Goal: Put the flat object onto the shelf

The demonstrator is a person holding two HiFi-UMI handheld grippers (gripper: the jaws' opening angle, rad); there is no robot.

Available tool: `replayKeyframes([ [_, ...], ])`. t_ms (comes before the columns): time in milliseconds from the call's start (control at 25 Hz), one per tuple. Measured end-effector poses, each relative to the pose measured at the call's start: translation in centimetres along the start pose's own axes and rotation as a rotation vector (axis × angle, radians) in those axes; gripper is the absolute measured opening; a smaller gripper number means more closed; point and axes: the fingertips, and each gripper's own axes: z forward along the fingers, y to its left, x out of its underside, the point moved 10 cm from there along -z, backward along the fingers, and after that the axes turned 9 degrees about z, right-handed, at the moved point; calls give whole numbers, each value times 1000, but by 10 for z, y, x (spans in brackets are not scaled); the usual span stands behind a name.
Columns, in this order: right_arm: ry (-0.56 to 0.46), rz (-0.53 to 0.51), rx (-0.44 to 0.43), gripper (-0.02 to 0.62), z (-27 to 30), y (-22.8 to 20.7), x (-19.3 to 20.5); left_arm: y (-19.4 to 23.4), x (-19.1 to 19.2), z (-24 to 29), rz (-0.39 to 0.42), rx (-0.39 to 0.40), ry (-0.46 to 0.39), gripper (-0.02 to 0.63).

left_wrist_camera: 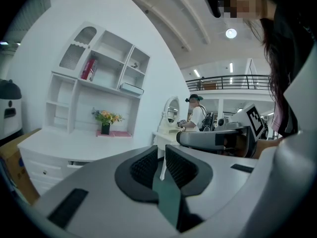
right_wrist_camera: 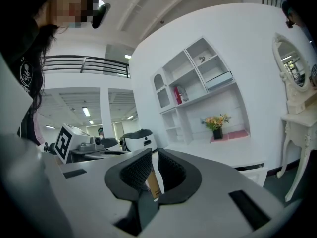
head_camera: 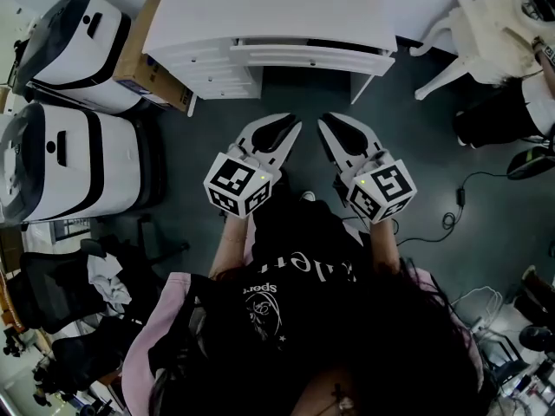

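While the person holds both tools before the body, above the dark floor [head_camera: 416, 146], the left gripper [left_wrist_camera: 162, 157] has its jaws pressed together with nothing between them. The right gripper [right_wrist_camera: 154, 166] is closed in the same way and is also empty. The pink flat object [right_wrist_camera: 231, 135] lies on the top of the white desk [right_wrist_camera: 213, 150], by the flower pot [right_wrist_camera: 217, 132], below the shelf [right_wrist_camera: 190, 76]. Both grippers are well apart from it.
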Motion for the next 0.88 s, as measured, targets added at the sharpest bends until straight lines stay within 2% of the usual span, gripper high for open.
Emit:
replayKeyframes([
  [440,21,-19,-3,58,-12,30,18,-20,9,-37,0,-21,1,59],
  [880,55,-47,-35,55,-11,47,27,-28,15,-52,1,-21,0,60],
])
